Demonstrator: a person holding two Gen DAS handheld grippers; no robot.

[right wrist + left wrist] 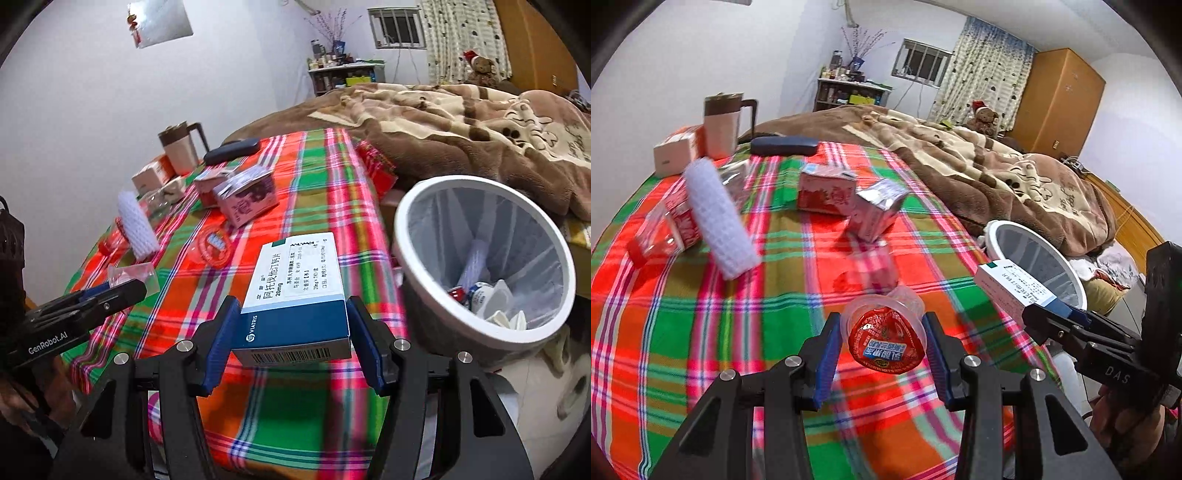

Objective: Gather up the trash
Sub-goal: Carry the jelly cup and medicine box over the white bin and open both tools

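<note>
In the left wrist view my left gripper point(882, 350) is shut on a clear jelly cup point(884, 338) with a red foil lid, held above the plaid cloth. My right gripper point(291, 343) is shut on a white and blue medicine box point(301, 291), just left of the white-rimmed trash bin point(461, 181). The bin has a clear liner and holds several discarded pieces. The left wrist view shows the right gripper point(1052, 308) with the box point(1012, 286) in front of the bin point(991, 229). At the left of the right wrist view, the left gripper point(125, 291) carries the cup point(131, 275).
On the plaid tablecloth point(701, 332) lie a pink milk carton point(875, 214), a red carton point(823, 188), a white foam net sleeve point(718, 218), a red clear package point(665, 232) and another jelly cup point(214, 245). A mug point(722, 122), a dark case point(783, 146) and a bed lie behind.
</note>
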